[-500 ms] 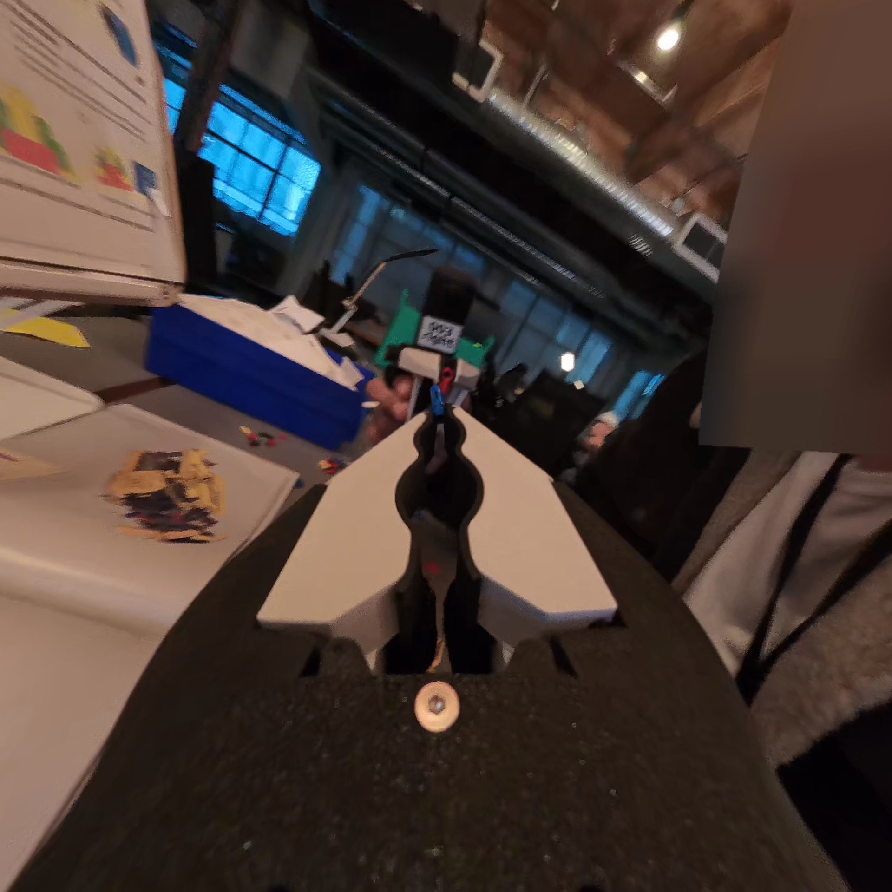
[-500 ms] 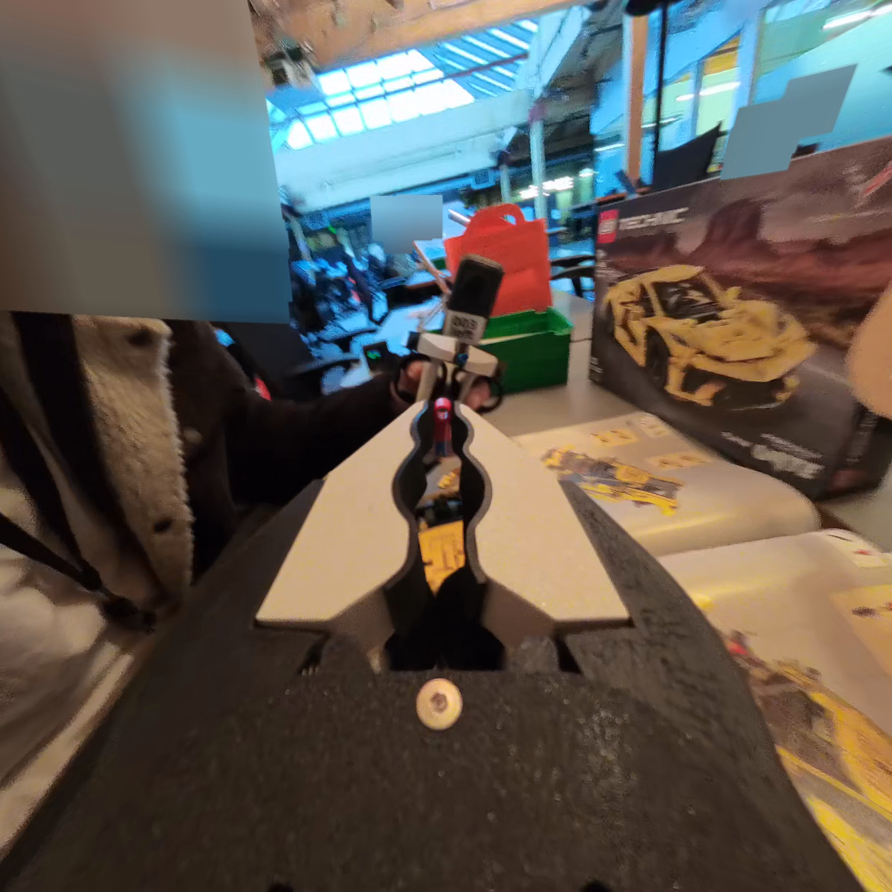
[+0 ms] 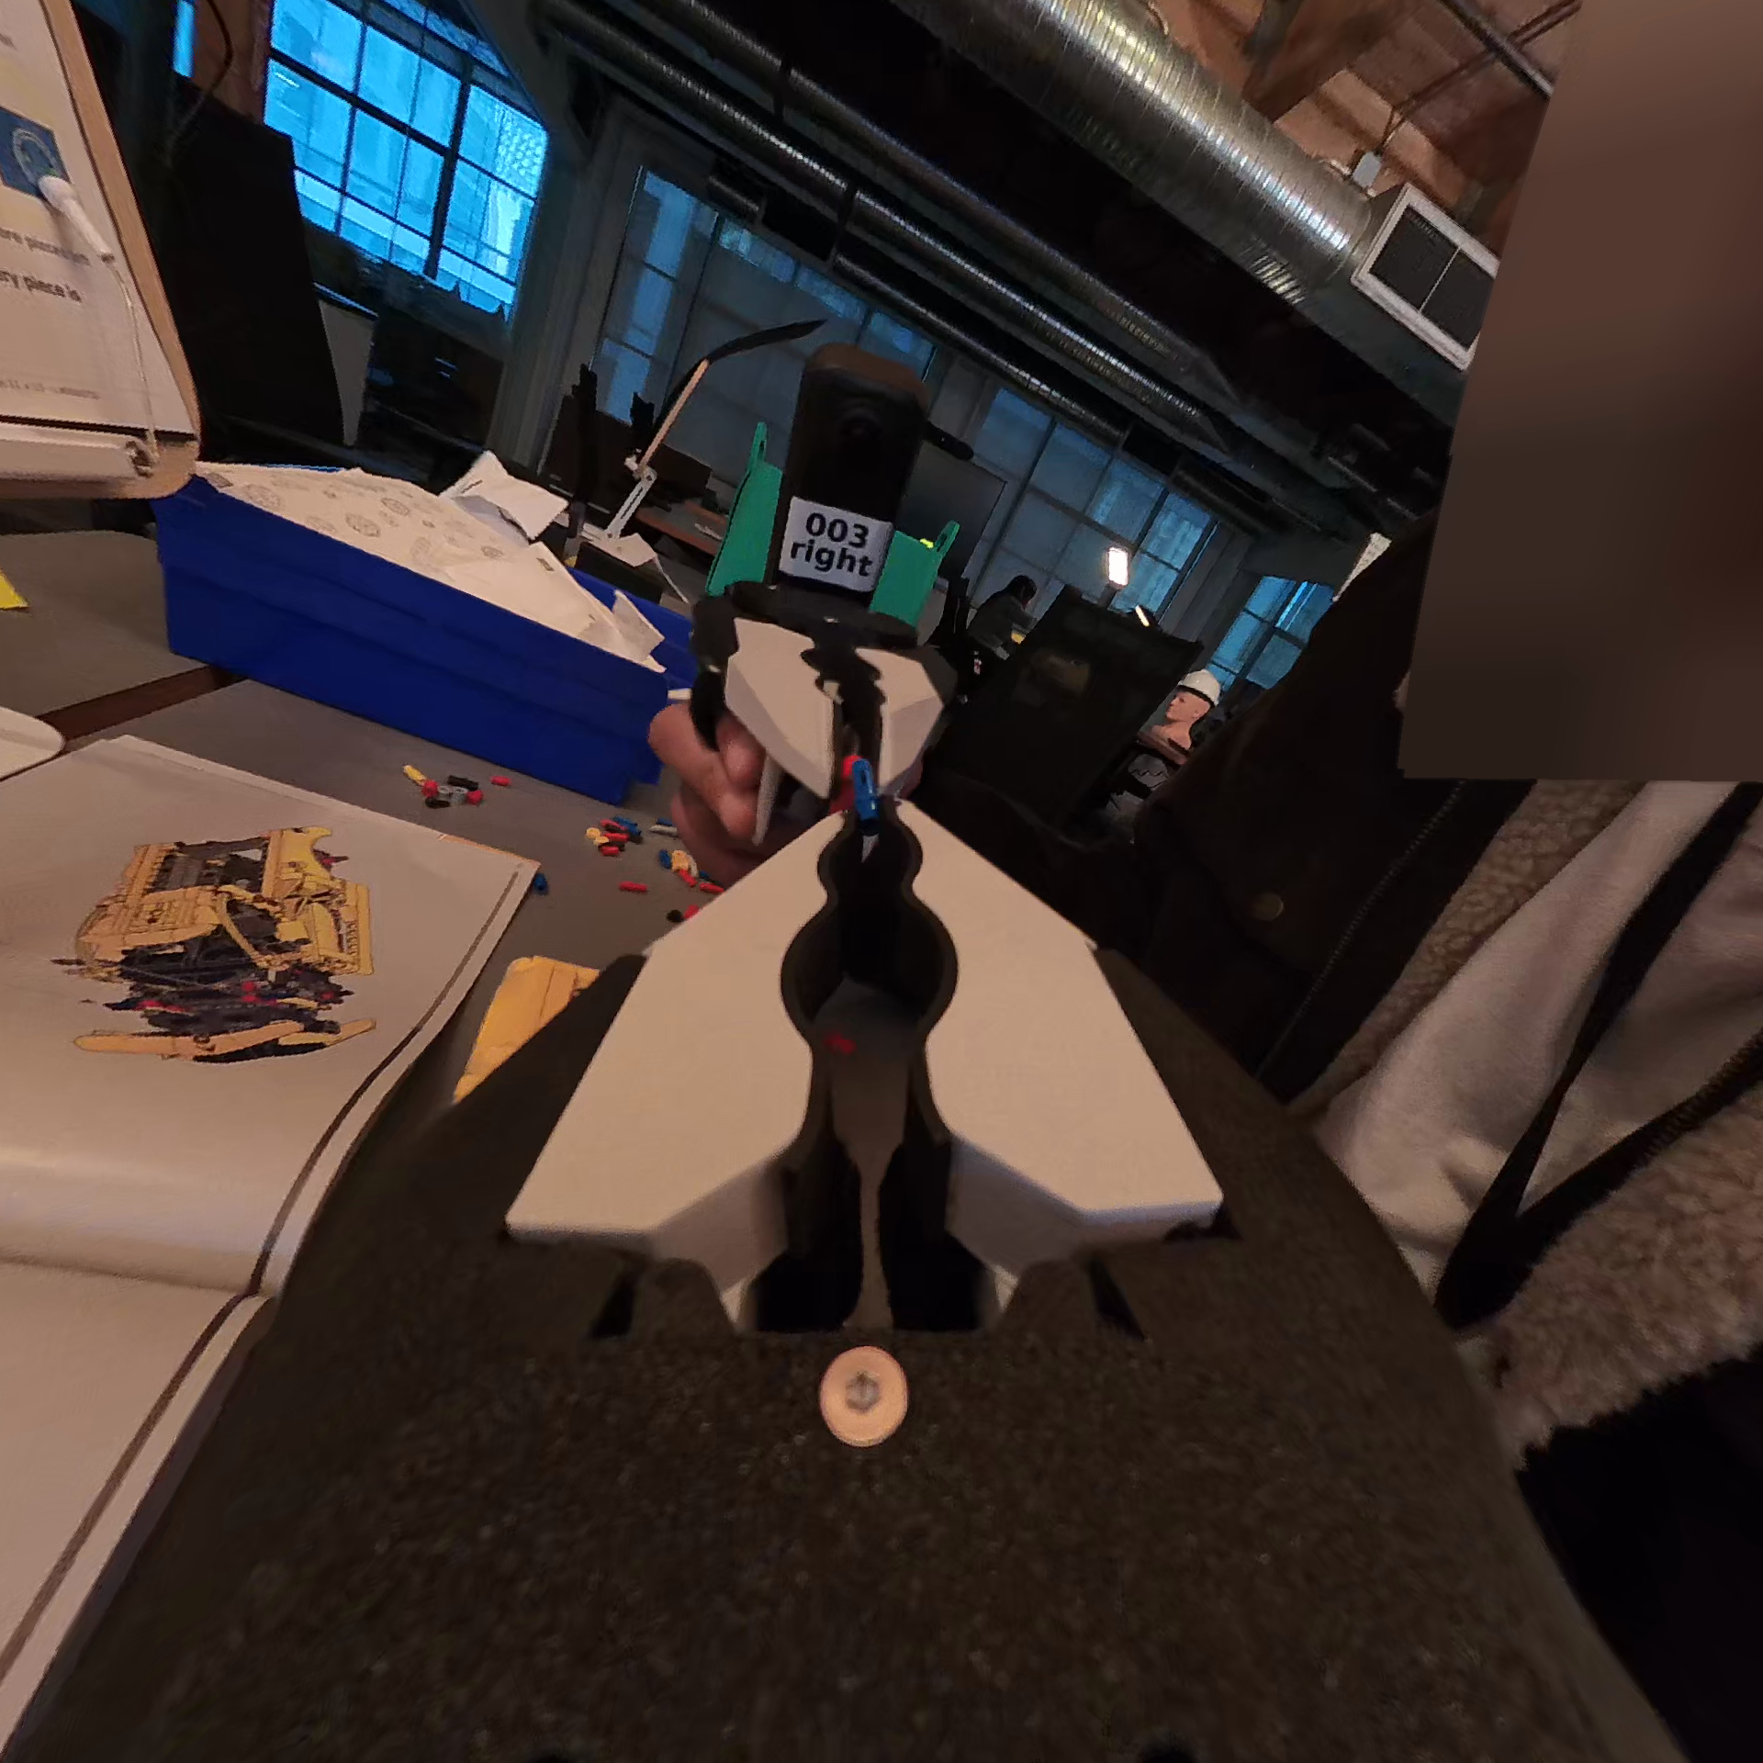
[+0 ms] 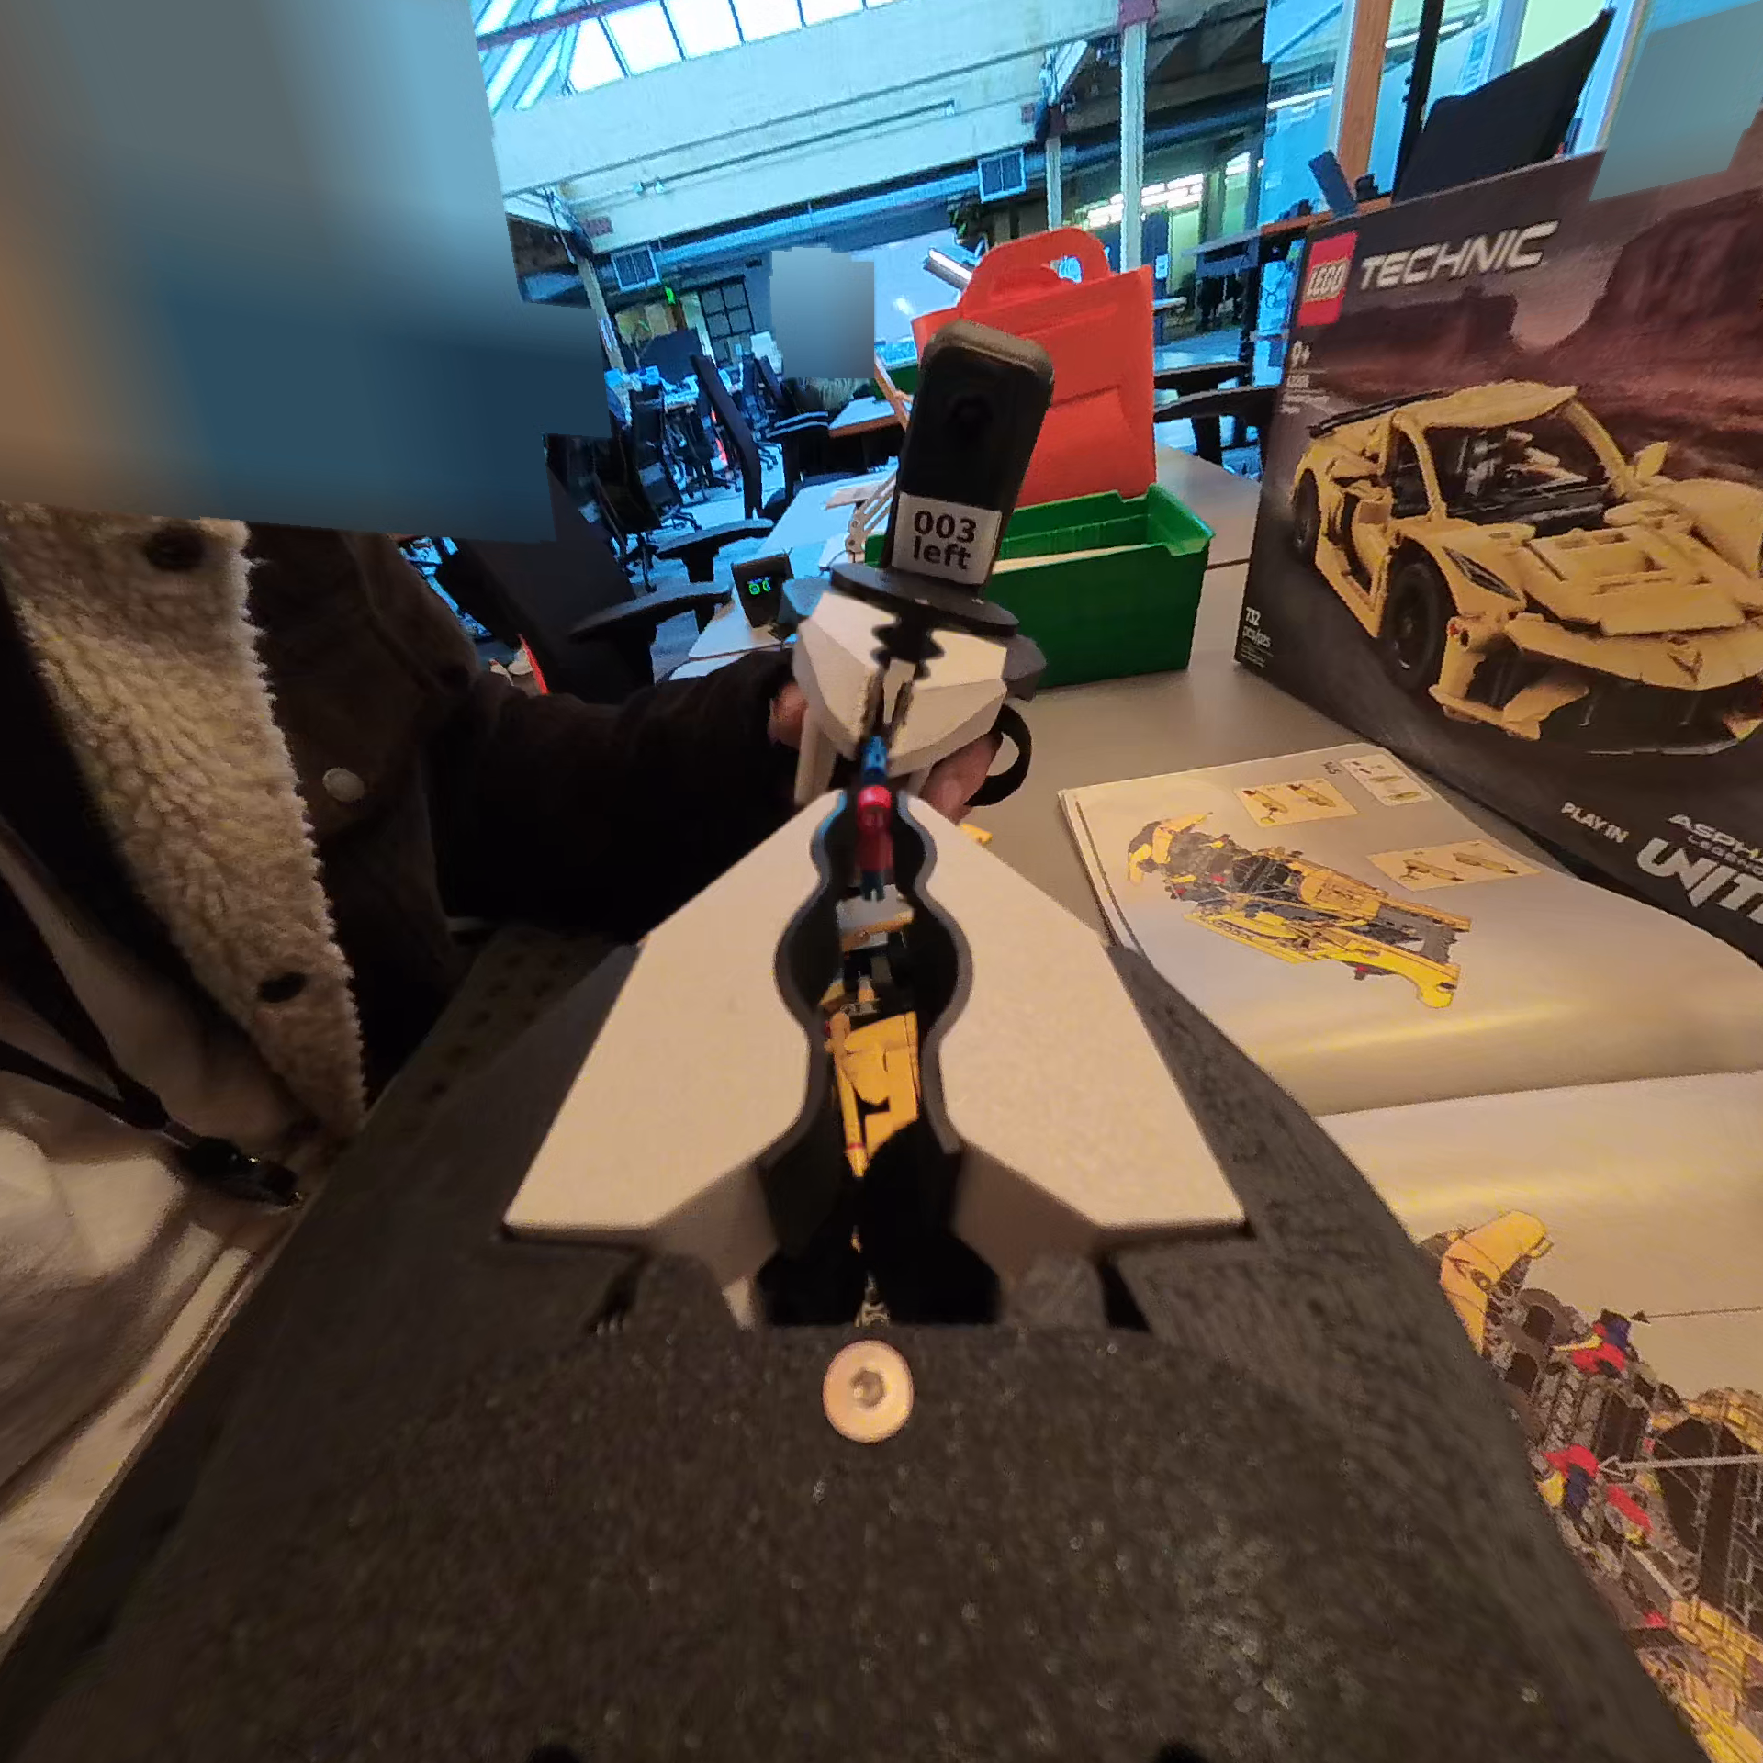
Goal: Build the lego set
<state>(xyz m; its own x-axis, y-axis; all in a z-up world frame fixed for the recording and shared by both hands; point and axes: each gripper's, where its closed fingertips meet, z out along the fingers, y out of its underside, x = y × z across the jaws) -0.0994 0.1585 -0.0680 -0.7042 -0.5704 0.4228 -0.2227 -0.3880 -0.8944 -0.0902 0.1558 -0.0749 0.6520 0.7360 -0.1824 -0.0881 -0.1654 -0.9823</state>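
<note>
Left gripper pinches slim blue pin against right gripper's red connector.

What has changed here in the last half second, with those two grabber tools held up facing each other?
The two tools have closed in on each other: the right gripper now looms much nearer the left gripper, so the blue piece and the red piece meet tip to tip. The left view has also swung down toward the instruction booklet. Both sets of jaws stay clamped on their pieces; nothing was let go.
</note>
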